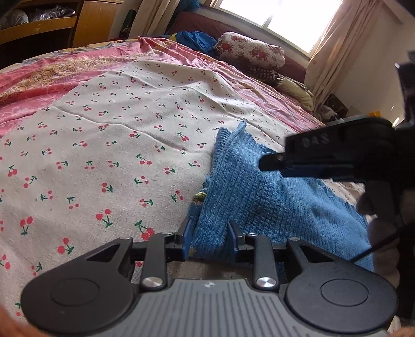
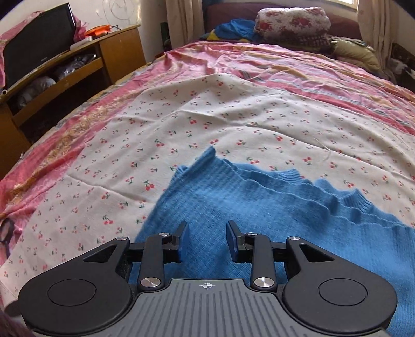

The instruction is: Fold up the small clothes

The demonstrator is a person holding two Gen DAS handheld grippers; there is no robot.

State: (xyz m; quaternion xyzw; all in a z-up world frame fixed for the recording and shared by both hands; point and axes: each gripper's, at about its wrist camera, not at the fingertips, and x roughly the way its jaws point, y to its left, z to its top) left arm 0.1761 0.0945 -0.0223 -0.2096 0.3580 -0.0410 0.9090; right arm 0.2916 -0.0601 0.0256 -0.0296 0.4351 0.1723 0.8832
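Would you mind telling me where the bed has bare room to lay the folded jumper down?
The cherry-print sheet lies bare left of and beyond the blue jumper, up to the pink bedspread. The far end is crowded: a floral bundle, blue clothes and a tan jacket.

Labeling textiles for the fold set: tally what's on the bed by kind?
Knit garment being folded, blue: 1
Cherry-print cloth: 1
Pink sheet: 1
Floral roll: 1
Crumpled blue cloth by the roll: 1
Total: 5
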